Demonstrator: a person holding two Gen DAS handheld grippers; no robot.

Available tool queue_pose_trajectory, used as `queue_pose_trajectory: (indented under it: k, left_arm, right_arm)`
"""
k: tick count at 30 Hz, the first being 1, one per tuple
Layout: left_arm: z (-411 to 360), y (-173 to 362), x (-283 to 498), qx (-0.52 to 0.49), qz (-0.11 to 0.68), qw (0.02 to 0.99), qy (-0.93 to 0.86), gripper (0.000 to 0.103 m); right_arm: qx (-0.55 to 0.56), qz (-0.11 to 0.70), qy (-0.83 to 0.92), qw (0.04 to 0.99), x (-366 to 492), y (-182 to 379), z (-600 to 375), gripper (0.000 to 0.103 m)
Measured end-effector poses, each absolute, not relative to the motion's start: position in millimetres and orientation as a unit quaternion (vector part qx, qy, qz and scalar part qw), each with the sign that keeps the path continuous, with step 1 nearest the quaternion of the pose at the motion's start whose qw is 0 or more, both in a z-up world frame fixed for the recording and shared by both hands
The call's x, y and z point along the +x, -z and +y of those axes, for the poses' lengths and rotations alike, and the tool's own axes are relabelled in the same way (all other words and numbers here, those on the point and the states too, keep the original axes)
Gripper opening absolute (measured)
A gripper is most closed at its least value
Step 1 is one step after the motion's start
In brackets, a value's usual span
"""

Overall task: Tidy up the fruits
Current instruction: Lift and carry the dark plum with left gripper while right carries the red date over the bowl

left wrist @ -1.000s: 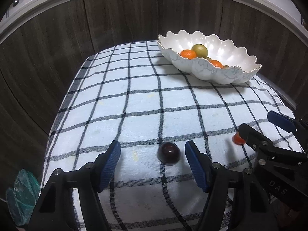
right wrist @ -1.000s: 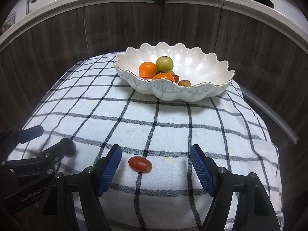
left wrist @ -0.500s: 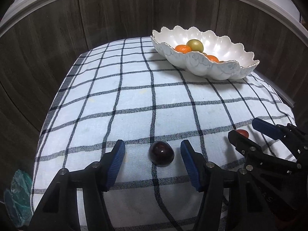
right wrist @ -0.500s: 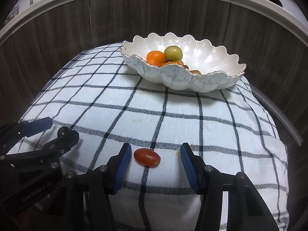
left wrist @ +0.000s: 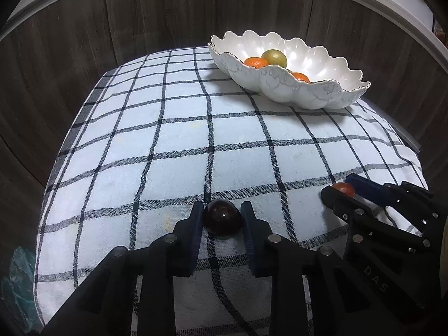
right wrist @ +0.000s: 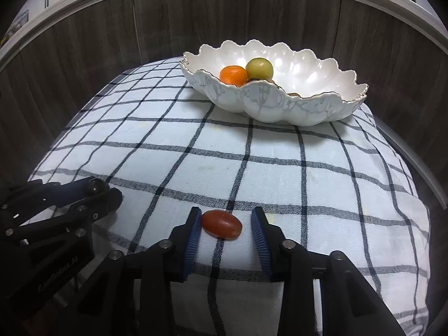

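A white scalloped bowl [left wrist: 330, 95] [right wrist: 322, 106] holds oranges [right wrist: 233, 75] and a green fruit [right wrist: 259, 68] at the far side of the checked cloth. My left gripper [left wrist: 221, 218] is shut on a dark round plum [left wrist: 221, 220] that rests on the cloth. My right gripper [right wrist: 226, 225] straddles a small red oval tomato [right wrist: 221, 224]; its left pad touches the fruit and the right pad stands a little apart. The right gripper also shows in the left wrist view [left wrist: 343, 190], around the tomato [left wrist: 342, 189]. The left gripper shows in the right wrist view [right wrist: 96, 189].
The checked cloth [left wrist: 179, 128] covers a raised rounded surface with dark wood panels [left wrist: 156, 14] close behind and at both sides. A teal crumpled thing [left wrist: 16, 280] lies below the cloth's left edge.
Both grippers have narrowed around their fruits. The left one has closed onto the plum; the right one has closed most of the way around the tomato. Both cameras moved slightly nearer.
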State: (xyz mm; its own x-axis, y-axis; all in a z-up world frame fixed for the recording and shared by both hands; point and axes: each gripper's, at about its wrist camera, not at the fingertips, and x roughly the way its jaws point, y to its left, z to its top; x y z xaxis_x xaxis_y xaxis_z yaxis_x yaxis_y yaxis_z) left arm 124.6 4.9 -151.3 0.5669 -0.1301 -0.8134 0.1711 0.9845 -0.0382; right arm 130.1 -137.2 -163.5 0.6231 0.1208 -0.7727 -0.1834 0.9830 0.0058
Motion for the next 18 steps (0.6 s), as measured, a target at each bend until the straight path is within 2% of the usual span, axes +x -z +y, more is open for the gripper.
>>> queue_pose_trajectory:
  k: [1, 18]
  left_arm:
    - [5, 151, 125, 0.022, 0.457, 0.885, 0.085, 0.027]
    - [3, 137, 120, 0.029, 0.437, 0.895, 0.079, 0.027]
  right_arm:
    - [-0.036, 0.425, -0.088, 0.9, 130, 163, -137, 0.03]
    - [-0.032, 0.4, -0.093, 0.911, 128, 145, -137, 0.029]
